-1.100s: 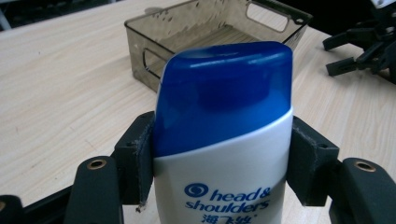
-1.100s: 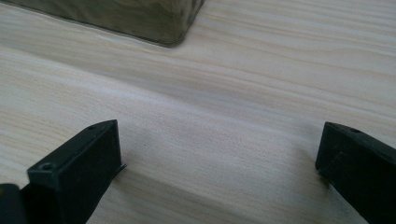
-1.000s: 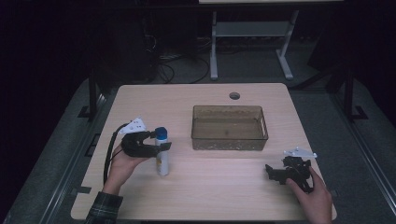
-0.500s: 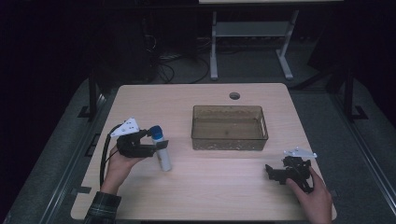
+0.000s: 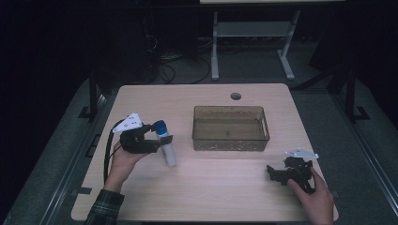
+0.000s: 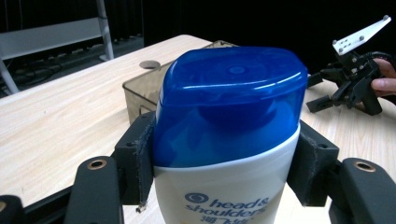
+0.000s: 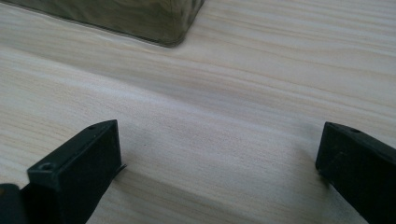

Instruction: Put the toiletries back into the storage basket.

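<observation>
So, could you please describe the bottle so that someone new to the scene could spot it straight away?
Start at the wooden table and its brownish see-through bin. Left of the bin, the left tool grips a tilted shampoo bottle just below its cap. It is the one white item with a blue cap and blue lettering.

Plaid sleeve [image 5: 105, 206]; black jaws, grey three-cornered plates, trailing cable.

Tilted white shampoo bottle [image 5: 165, 143], blue cap, off table
</observation>
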Motion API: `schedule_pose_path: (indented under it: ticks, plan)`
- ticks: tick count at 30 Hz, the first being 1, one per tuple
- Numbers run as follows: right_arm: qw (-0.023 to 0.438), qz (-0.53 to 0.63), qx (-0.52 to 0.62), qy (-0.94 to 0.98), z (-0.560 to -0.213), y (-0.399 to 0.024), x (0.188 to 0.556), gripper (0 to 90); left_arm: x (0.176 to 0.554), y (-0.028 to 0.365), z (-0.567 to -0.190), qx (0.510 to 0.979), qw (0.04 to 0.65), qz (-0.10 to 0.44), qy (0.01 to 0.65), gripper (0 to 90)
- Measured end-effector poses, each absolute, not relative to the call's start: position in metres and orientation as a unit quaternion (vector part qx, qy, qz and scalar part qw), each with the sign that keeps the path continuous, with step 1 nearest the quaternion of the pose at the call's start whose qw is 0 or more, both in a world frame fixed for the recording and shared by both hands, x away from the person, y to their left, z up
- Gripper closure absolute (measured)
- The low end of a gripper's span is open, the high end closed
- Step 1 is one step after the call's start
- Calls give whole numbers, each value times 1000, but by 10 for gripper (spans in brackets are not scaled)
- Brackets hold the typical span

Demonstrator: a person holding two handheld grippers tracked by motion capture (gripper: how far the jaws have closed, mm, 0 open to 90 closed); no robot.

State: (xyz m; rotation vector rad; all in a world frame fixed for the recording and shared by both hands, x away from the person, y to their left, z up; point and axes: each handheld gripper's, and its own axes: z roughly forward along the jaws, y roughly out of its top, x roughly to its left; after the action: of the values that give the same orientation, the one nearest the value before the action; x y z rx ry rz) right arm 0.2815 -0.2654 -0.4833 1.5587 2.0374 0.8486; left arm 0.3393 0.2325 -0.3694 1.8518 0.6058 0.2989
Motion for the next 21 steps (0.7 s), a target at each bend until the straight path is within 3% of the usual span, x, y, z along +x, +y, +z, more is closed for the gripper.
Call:
schedule_pose_path:
  ticks: [21]
  plan:
    - [218, 307, 563, 736, -483, -265, 281, 0, 364, 207, -342, 786, 558, 130, 232, 346]
